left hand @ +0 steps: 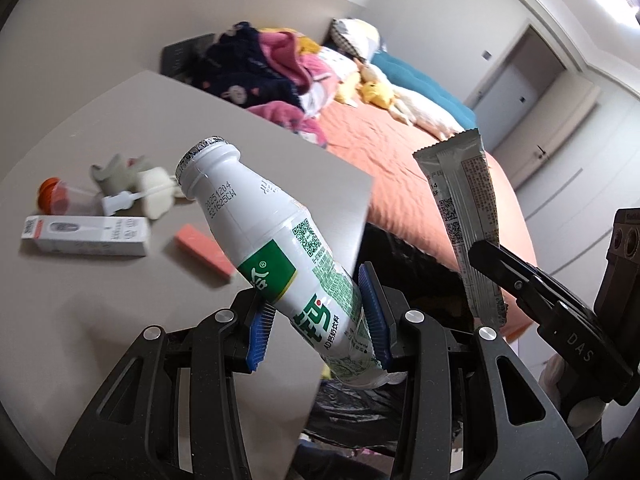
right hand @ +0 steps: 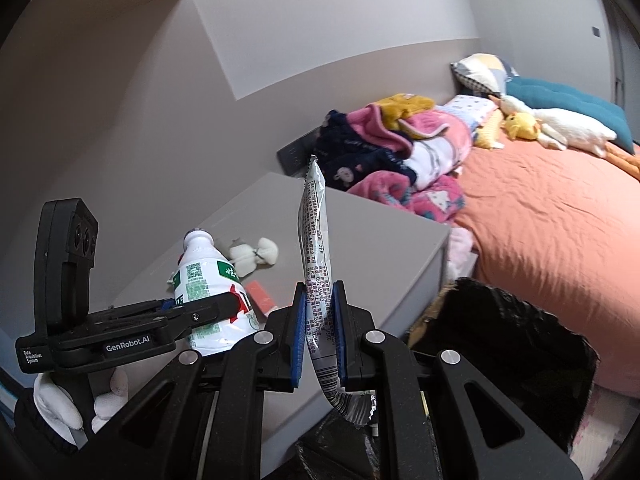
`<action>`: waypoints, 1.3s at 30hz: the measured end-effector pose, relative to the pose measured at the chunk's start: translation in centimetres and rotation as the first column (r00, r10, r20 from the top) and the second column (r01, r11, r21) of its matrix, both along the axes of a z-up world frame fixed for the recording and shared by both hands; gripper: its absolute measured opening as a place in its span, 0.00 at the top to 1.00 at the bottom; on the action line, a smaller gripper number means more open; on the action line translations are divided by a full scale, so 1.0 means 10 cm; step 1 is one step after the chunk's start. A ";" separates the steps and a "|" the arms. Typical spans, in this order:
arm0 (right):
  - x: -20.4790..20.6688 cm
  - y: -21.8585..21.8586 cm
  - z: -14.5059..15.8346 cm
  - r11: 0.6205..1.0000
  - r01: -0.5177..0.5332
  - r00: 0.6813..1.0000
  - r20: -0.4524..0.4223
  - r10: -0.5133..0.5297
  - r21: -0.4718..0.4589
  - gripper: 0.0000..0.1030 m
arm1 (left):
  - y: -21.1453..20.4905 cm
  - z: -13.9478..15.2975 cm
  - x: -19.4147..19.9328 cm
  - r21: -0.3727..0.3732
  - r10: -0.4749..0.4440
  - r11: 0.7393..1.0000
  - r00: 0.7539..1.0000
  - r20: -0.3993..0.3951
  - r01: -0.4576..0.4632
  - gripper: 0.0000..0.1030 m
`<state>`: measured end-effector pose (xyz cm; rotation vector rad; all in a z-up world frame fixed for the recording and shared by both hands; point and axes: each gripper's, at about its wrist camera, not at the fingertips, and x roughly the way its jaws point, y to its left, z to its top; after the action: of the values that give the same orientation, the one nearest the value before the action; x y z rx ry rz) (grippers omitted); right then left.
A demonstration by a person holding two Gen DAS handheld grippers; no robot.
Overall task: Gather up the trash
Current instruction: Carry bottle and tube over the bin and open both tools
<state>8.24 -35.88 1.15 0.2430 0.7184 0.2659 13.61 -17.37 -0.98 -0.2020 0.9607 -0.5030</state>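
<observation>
— What can't you make out from where your fingers are?

— The foot of the white bottle [left hand: 280, 256] runs out of sight below my left gripper [left hand: 320, 328], whose blue pads [left hand: 260, 332] are clamped on its labelled body. The lower end of the silver wrapper [right hand: 316, 280] curls away under my right gripper [right hand: 318, 336], pinched flat between its pads. The print on both is too small to read.

— And around them?

— Past the left fingers, on the grey table [left hand: 120, 128]: a white box [left hand: 86, 236], a pink block [left hand: 206, 254], a blurred orange-capped cup [left hand: 54, 200] and some pale soft toy [left hand: 156, 196] I can't identify. Just beyond the right fingers, a black bag [right hand: 500, 344] gapes, its inside too dark to see. Behind it lies the orange bed [right hand: 540, 216] heaped with clothes [right hand: 392, 152]
</observation>
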 end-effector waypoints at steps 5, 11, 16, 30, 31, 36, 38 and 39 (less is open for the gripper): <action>-0.16 -0.19 0.03 0.998 0.055 0.998 0.012 -0.055 0.005 0.87 | -0.21 0.03 -0.04 -0.004 -0.059 0.998 0.998 0.007 0.059 0.61; -0.33 -0.38 0.04 0.993 0.115 0.993 0.022 -0.115 0.005 0.87 | -0.44 0.06 -0.13 -0.006 -0.121 0.993 0.993 0.014 0.121 0.61; -0.47 -0.54 0.05 0.986 0.164 0.986 0.029 -0.164 0.011 0.87 | -0.62 0.08 -0.20 -0.004 -0.173 0.985 0.985 0.018 0.173 0.61; -0.76 -1.02 0.08 0.960 0.277 0.960 0.023 -0.278 0.045 0.87 | -1.16 0.05 -0.26 -0.016 -0.299 0.954 0.954 0.007 0.299 0.61; -0.78 -1.07 0.08 0.957 0.286 0.957 0.020 -0.288 0.053 0.87 | -1.20 0.04 -0.27 -0.019 -0.307 0.952 0.952 0.002 0.307 0.60; -0.94 -1.32 0.11 0.905 0.415 0.906 0.047 -0.420 0.090 0.25 | -1.36 -0.06 -0.20 -0.013 -0.317 0.948 0.946 -0.066 0.317 0.07; -0.99 -1.41 0.13 0.886 0.452 0.886 0.060 -0.459 0.098 0.25 | -1.40 -0.08 -0.19 -0.003 -0.316 0.948 0.946 -0.064 0.317 0.07; -0.99 -1.44 0.13 0.884 0.456 0.885 0.056 -0.462 0.101 0.25 | -1.40 -0.08 -0.19 -0.005 -0.318 0.948 0.946 -0.064 0.318 0.07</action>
<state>-1.67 -50.31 2.49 0.4740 0.5518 -0.1488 11.68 -31.39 -1.80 -0.0569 1.0633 -0.7943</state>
